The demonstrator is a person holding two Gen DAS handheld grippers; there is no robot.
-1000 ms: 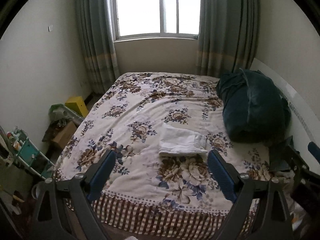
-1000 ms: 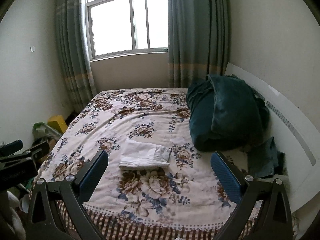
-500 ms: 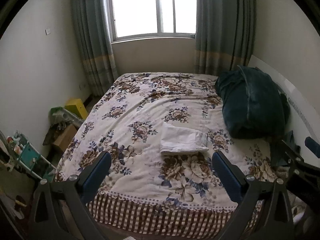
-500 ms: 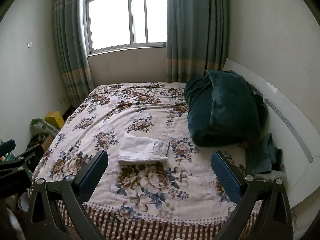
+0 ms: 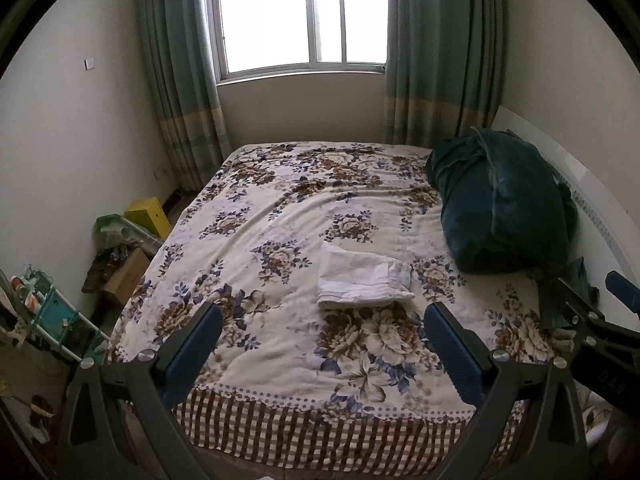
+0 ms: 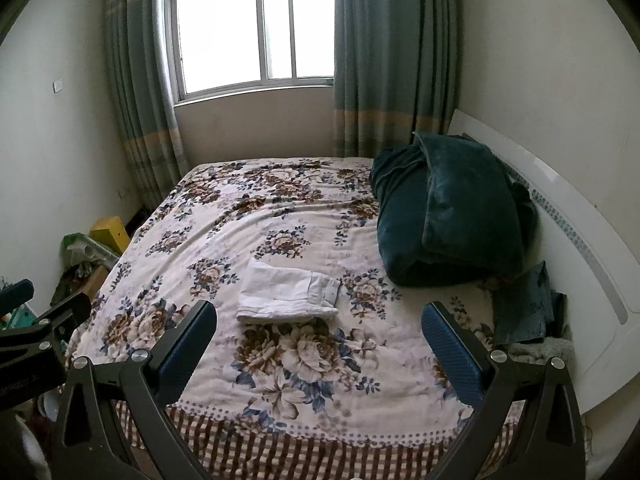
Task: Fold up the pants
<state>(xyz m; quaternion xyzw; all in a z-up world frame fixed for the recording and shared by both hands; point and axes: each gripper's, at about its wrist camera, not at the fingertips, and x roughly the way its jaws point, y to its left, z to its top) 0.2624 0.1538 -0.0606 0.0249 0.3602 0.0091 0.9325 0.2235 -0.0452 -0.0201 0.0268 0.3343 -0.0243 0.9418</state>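
Lying folded mid-bed (image 5: pixel 280 208), white pants (image 5: pixel 362 280), bare quilt all round. Left claw (image 5: pixel 320 344) wide, holding nothing, over foot edge. Right claw (image 6: pixel 318 340) likewise. Right view alone shows headboard (image 6: pixel 560 216) fully; left view, shelf (image 5: pixel 52 312).

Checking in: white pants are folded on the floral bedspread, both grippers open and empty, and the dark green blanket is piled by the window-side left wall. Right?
Not quite. The dark green blanket is piled on the right, against the white headboard, as the right wrist view shows. The rest holds: white pants folded on the floral bedspread, left gripper and right gripper open and empty.
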